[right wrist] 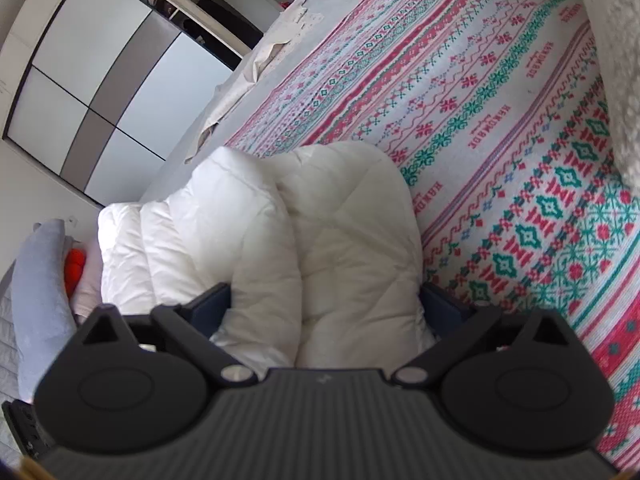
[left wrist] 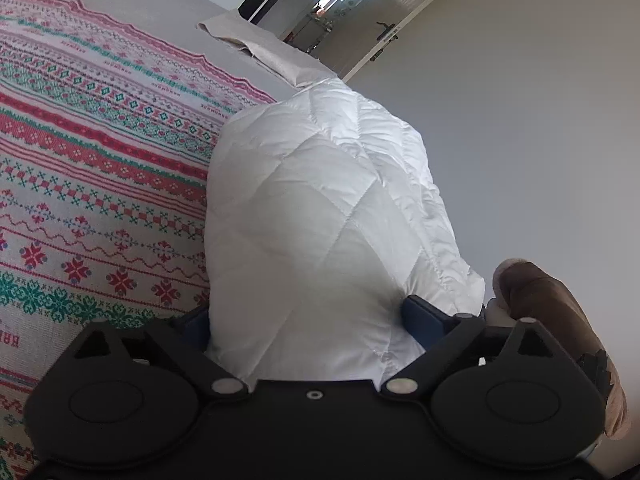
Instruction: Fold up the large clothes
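Observation:
A white quilted puffy garment (left wrist: 320,200) lies bundled at the edge of a bed with a red, green and white patterned cover (left wrist: 100,160). My left gripper (left wrist: 308,312) stands wide around the garment's near end. The fabric fills the gap between the blue fingers (left wrist: 424,312) and shows no pinch. In the right wrist view the same garment (right wrist: 340,220) lies in thick folded rolls on the cover (right wrist: 500,120). My right gripper (right wrist: 326,300) also stands wide, with its fingers (right wrist: 212,300) on either side of the rolls. The fingertips are hidden by fabric.
A beige cloth (left wrist: 260,48) lies at the far end of the bed, near a door (left wrist: 384,32). A sliding wardrobe (right wrist: 100,80) stands beyond the bed. A grey cushion (right wrist: 40,288) and an orange thing (right wrist: 74,268) sit at the left. A brown sleeve (left wrist: 560,312) is near my left gripper.

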Demonstrator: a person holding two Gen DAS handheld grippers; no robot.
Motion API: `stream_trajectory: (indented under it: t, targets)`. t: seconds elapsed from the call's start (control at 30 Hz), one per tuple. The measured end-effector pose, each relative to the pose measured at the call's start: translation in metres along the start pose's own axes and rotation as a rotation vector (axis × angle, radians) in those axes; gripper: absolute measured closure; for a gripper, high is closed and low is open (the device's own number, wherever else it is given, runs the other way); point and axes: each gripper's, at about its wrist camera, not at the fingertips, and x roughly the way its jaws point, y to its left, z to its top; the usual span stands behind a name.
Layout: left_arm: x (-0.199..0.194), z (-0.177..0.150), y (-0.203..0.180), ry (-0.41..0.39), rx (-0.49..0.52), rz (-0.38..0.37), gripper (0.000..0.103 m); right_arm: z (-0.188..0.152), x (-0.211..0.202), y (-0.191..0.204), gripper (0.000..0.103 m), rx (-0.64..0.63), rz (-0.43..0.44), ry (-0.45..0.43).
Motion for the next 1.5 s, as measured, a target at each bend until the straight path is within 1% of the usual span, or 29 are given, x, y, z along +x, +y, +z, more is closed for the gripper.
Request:
stream_trajectory:
  t: [0.03, 0.07, 0.13, 0.17, 0.3, 0.4, 0.53, 0.6, 0.67, 0.77, 0.8, 0.9, 0.97, 1.07, 1.13, 1.17, 1.23, 1.27, 1.3, 1.33, 1.37, 1.4, 1.43, 1.47, 1.5]
  targets:
    - [-0.003, 0.001, -0.003, -0.016, 0.018, 0.005, 0.018, 0.0, 0.0, 0.0, 0.012, 0.009, 0.01, 0.001]
    - [-0.005, 0.001, -0.006, -0.031, 0.037, 0.013, 0.02, -0.001, -0.001, -0.001, 0.014, 0.022, 0.024, -0.001]
    - [-0.013, 0.003, -0.011, -0.059, 0.071, 0.033, 0.022, -0.002, -0.001, -0.001, 0.022, 0.047, 0.056, 0.001]
    - [-0.02, 0.004, -0.012, -0.072, 0.084, 0.041, 0.022, -0.004, 0.0, 0.001, 0.023, 0.053, 0.069, 0.0]
    - [-0.047, 0.013, 0.0, -0.115, 0.105, 0.078, 0.022, -0.016, 0.01, 0.03, 0.031, 0.002, 0.094, -0.007]
    - [-0.074, 0.021, 0.021, -0.154, 0.105, 0.118, 0.022, -0.029, 0.021, 0.062, 0.032, -0.057, 0.145, -0.001]
    - [-0.112, 0.025, 0.061, -0.21, 0.077, 0.159, 0.022, -0.049, 0.035, 0.109, 0.034, -0.153, 0.257, 0.011]
    - [-0.128, 0.025, 0.083, -0.223, 0.051, 0.182, 0.022, -0.06, 0.043, 0.13, 0.034, -0.205, 0.271, 0.023]
    - [-0.137, 0.024, 0.102, -0.22, 0.027, 0.205, 0.019, -0.073, 0.056, 0.145, 0.034, -0.265, 0.251, 0.039]
    - [-0.137, 0.02, 0.119, -0.2, 0.03, 0.204, 0.015, -0.09, 0.075, 0.155, 0.023, -0.348, 0.155, 0.055]
    - [-0.137, 0.019, 0.118, -0.204, 0.039, 0.208, 0.015, -0.092, 0.079, 0.153, 0.021, -0.349, 0.143, 0.058]
    - [-0.143, 0.02, 0.104, -0.216, 0.071, 0.242, 0.015, -0.086, 0.072, 0.151, 0.018, -0.303, 0.144, 0.064]
    - [-0.149, 0.022, 0.096, -0.248, 0.104, 0.27, 0.017, -0.084, 0.051, 0.155, 0.018, -0.303, 0.161, 0.027]
    - [-0.156, 0.021, 0.084, -0.333, 0.172, 0.314, 0.017, -0.082, 0.019, 0.16, 0.029, -0.354, 0.197, -0.053]
    - [-0.16, 0.018, 0.071, -0.377, 0.233, 0.335, 0.017, -0.088, -0.002, 0.169, 0.042, -0.441, 0.222, -0.104]
    - [-0.161, 0.016, 0.064, -0.394, 0.265, 0.34, 0.017, -0.093, -0.01, 0.175, 0.045, -0.496, 0.229, -0.12]
    - [-0.162, 0.01, 0.05, -0.396, 0.342, 0.326, 0.017, -0.108, -0.02, 0.187, 0.059, -0.615, 0.235, -0.142]
    - [-0.16, 0.007, 0.044, -0.379, 0.375, 0.311, 0.017, -0.116, -0.022, 0.194, 0.061, -0.68, 0.234, -0.143]
    - [-0.158, 0.003, 0.041, -0.353, 0.406, 0.297, 0.017, -0.123, -0.021, 0.198, 0.068, -0.73, 0.229, -0.133]
    - [-0.154, -0.002, 0.037, -0.325, 0.434, 0.287, 0.017, -0.129, -0.016, 0.2, 0.075, -0.775, 0.206, -0.113]
    - [-0.148, -0.008, 0.034, -0.286, 0.456, 0.282, 0.017, -0.133, -0.008, 0.201, 0.075, -0.799, 0.151, -0.094]
    - [-0.14, -0.013, 0.034, -0.235, 0.467, 0.283, 0.017, -0.136, 0.002, 0.199, 0.075, -0.81, 0.074, -0.067]
    - [-0.132, -0.019, 0.036, -0.204, 0.483, 0.291, 0.017, -0.138, 0.016, 0.194, 0.075, -0.801, 0.003, -0.015]
    - [-0.125, -0.025, 0.038, -0.199, 0.511, 0.303, 0.017, -0.138, 0.027, 0.187, 0.075, -0.772, -0.032, 0.037]
    - [-0.119, -0.03, 0.039, -0.199, 0.543, 0.325, 0.016, -0.138, 0.035, 0.183, 0.075, -0.756, -0.052, 0.068]
